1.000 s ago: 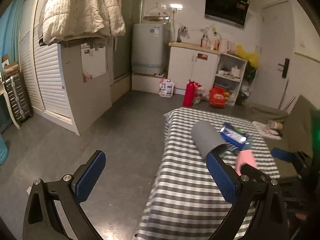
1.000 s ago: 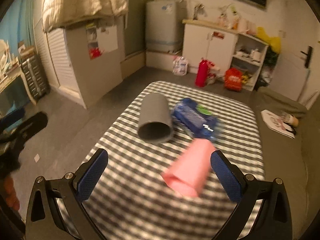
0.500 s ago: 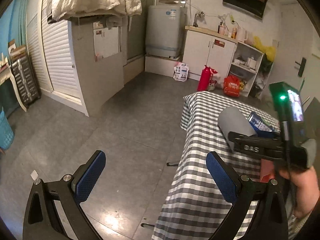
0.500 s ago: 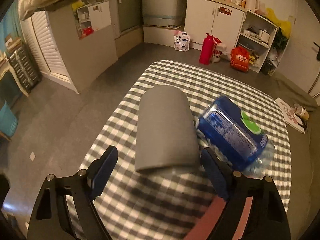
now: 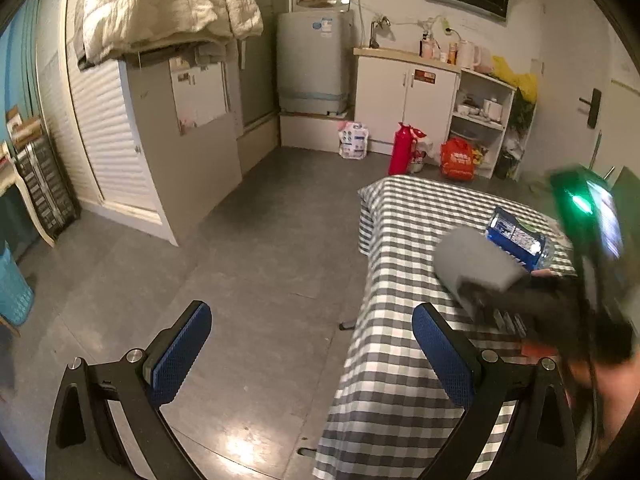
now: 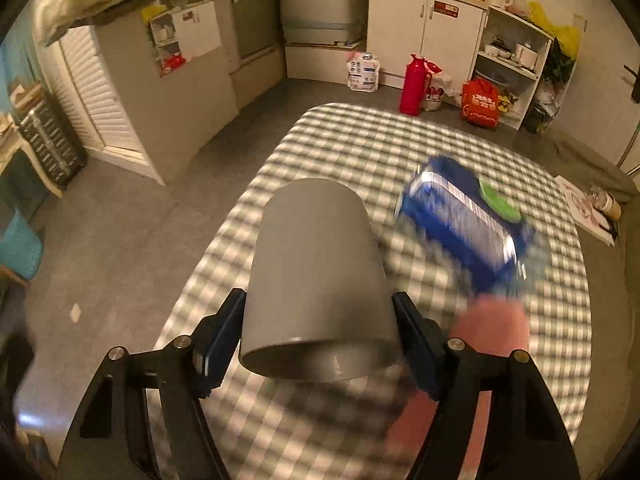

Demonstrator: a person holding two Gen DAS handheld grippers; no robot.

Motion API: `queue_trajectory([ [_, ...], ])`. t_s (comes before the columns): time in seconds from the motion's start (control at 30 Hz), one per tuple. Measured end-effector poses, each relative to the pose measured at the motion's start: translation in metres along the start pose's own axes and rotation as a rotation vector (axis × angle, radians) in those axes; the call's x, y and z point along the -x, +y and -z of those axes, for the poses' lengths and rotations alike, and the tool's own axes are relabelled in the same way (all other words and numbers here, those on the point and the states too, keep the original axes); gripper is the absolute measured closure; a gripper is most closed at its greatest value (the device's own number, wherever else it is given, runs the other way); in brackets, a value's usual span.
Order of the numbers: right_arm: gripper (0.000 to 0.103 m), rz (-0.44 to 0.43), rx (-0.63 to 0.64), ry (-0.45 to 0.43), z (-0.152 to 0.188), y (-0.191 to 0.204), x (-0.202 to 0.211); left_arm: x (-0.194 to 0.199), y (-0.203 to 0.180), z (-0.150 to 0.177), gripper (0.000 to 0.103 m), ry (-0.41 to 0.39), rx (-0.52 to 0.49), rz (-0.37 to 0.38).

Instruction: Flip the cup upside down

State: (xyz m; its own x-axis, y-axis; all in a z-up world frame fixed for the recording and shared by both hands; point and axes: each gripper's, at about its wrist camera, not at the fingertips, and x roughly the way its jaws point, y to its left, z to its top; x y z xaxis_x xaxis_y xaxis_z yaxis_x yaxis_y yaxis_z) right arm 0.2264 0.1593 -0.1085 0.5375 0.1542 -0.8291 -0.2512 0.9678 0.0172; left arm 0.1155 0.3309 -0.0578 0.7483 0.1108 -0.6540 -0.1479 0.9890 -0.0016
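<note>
A grey cup lies on its side, open mouth toward the right wrist camera, between the two blue pads of my right gripper, which is shut on it near the rim above the checked tablecloth. In the left wrist view the same grey cup sits in the blurred right gripper over the table. My left gripper is open and empty, off the table's left edge above the floor.
A blue wet-wipes pack lies right of the cup, also in the left wrist view. A pink cup lies at the right gripper's lower right. Grey floor, a white cabinet and a red thermos lie beyond.
My right gripper moved onto the grey cup and closed on it, and the cup now looks lifted. The left gripper swung left, off the table side.
</note>
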Motion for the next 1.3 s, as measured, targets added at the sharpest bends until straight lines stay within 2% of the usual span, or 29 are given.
queue_trajectory([
  [0.3,0.031,0.016,0.051,-0.002,0.114,0.026,0.075,0.012,-0.014,0.002,0.0,-0.011,-0.028,0.002],
  [0.4,0.031,0.074,0.017,-0.007,0.141,0.018,0.094,0.017,-0.027,0.006,0.0,-0.017,-0.036,0.031],
  [0.57,0.031,0.2,-0.134,-0.021,0.169,-0.019,0.113,0.026,-0.051,0.013,0.0,0.003,-0.069,0.081],
  [0.67,0.031,0.205,-0.2,-0.025,0.174,-0.031,0.119,0.037,-0.061,0.016,0.0,-0.009,-0.091,0.111],
  [0.8,0.031,0.177,-0.204,-0.045,0.169,-0.03,0.119,0.048,-0.069,0.027,0.0,-0.016,-0.131,0.099],
  [1.0,0.03,0.141,-0.215,-0.065,0.16,-0.033,0.115,0.051,-0.069,0.036,0.0,0.006,-0.111,0.112],
  [1.03,0.025,0.142,-0.213,-0.063,0.159,-0.033,0.117,0.051,-0.07,0.037,0.0,0.005,-0.111,0.112],
  [1.07,0.012,0.147,-0.202,-0.062,0.158,-0.033,0.119,0.051,-0.07,0.037,0.0,0.005,-0.113,0.108],
  [1.1,0.008,0.159,-0.188,-0.074,0.158,-0.034,0.124,0.051,-0.072,0.037,0.0,0.006,-0.113,0.099],
  [1.2,0.008,0.165,-0.14,-0.111,0.155,-0.038,0.148,0.054,-0.075,0.034,0.0,0.001,-0.096,0.104],
  [1.3,0.008,0.134,-0.126,-0.121,0.148,-0.056,0.174,0.058,-0.082,0.034,0.0,-0.002,-0.1,0.112],
])
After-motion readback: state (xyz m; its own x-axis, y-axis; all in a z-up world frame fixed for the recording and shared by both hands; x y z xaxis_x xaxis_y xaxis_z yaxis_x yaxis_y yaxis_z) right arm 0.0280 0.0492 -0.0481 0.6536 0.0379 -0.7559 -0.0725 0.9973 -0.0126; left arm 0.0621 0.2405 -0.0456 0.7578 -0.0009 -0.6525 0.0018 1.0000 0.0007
